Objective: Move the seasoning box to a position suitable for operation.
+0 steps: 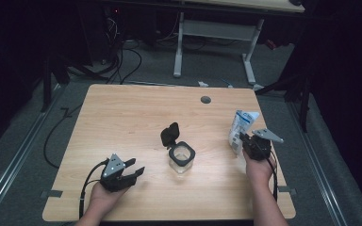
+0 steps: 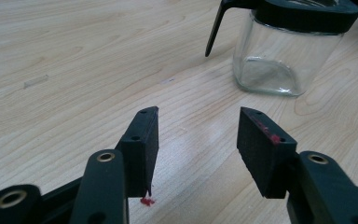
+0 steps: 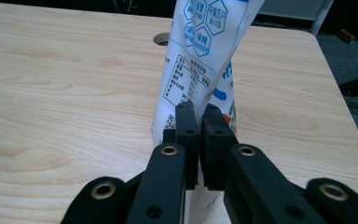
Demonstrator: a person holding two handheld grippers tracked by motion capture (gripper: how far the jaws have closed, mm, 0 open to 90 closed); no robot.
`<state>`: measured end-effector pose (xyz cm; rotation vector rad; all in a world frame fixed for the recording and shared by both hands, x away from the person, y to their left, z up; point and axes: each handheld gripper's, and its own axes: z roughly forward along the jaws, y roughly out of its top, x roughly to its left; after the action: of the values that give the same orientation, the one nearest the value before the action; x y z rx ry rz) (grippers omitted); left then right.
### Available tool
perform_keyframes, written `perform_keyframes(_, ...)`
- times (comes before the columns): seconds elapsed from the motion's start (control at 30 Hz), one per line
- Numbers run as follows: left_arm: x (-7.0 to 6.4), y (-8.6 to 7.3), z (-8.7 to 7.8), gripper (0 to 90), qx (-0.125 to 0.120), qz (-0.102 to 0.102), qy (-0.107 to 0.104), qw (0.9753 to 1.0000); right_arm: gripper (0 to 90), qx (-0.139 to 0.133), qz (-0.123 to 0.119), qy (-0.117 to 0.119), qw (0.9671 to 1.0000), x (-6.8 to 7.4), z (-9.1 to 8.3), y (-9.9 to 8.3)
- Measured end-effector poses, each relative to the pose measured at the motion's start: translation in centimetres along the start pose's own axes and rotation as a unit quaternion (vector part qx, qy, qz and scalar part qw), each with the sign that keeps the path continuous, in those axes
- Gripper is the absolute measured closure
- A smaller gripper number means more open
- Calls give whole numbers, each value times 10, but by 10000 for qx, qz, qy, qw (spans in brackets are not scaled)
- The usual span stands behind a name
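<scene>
A clear glass jar (image 1: 181, 157) with a black rim and an open flip lid (image 1: 170, 134) stands at the table's middle; in the left gripper view the jar (image 2: 279, 60) is ahead and to the right. My left gripper (image 1: 134, 168) rests low at the front left, jaws open and empty (image 2: 198, 140), pointing toward the jar. My right gripper (image 1: 241, 140) is shut on a white and blue printed pouch (image 1: 241, 127), held upright at the right of the jar. The jaws pinch the pouch (image 3: 200, 56) along its near edge, at the gripper's (image 3: 198, 114) tips.
The wooden table (image 1: 122, 113) has a round grey grommet (image 1: 205, 99) near its far edge. Beyond it stand a white desk frame (image 1: 214, 33) and cables on the grey floor. The table's left half is bare wood.
</scene>
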<state>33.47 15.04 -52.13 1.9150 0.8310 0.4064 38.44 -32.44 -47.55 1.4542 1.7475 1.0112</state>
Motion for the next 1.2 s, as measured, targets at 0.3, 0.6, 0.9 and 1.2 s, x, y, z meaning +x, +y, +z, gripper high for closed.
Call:
perform_keyframes(0.3, -1, 0, 1, 488, -19, 15, -20, 10000, 881, 69, -47, 193, 9998, -2, -10, 4)
perform_keyframes(0.6, -3, 0, 2, 484, -27, 59, -73, 10000, 880, 53, -182, 453, 9988, 4, -28, 10)
perform_keyframes(0.9, -5, 1, 2, 478, -55, 112, -128, 9998, 881, 193, -344, 723, 9966, 13, -43, 6)
perform_keyframes(1.2, -7, 1, 3, 475, -61, 144, -167, 9997, 882, 373, -550, 968, 9931, 21, -58, 6)
